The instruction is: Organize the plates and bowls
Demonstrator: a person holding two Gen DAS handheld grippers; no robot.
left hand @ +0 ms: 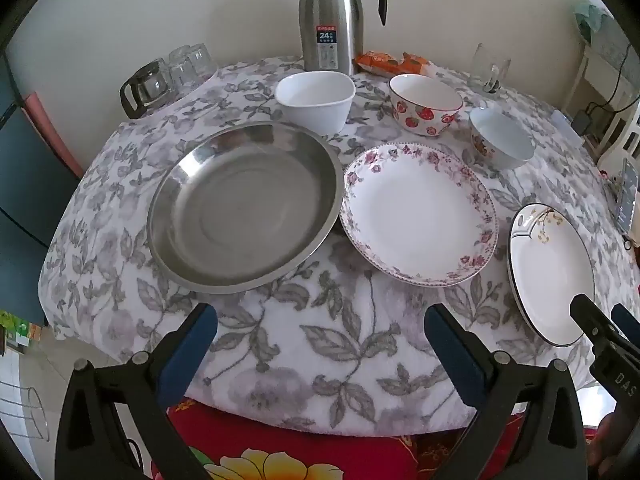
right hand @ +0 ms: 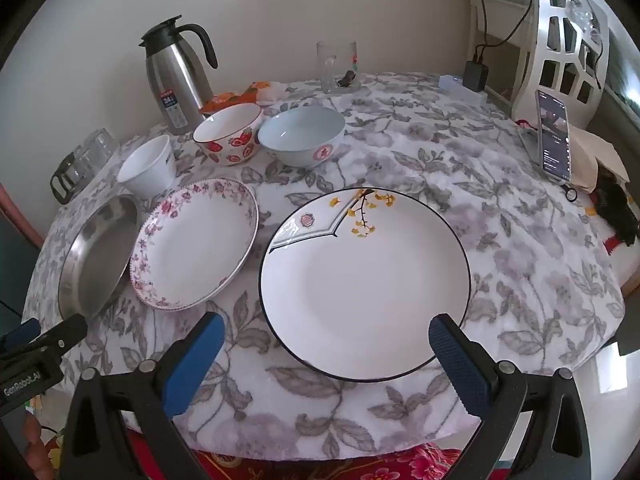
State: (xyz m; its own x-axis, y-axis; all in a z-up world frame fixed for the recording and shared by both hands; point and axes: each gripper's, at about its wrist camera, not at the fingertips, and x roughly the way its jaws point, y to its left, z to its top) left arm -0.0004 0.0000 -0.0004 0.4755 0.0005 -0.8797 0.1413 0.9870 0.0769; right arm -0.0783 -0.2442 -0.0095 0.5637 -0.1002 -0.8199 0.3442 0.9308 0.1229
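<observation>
Spread wide and empty, the right gripper (right hand: 326, 338) hovered at the near rim of the round white ceramic plate with yellow blossoms (right hand: 364, 280) on the floral tablecloth (right hand: 520, 264); glazed, slippery and breakable, it likely wanted a rim pinch.

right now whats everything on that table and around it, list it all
steel pan: 1, silver, front left
floral plate: 1, white with pink rim, front middle
ginkgo plate: 1, white with dark rim, front right
bowls: 3 in back row; plain white, strawberry print, pale blue
thermos: 1, steel and black, back
glasses: clear cluster, back left
glass mug: 1, clear, back
phone: 1, propped far right
left gripper: jaws open, empty
right gripper: jaws open, empty
</observation>
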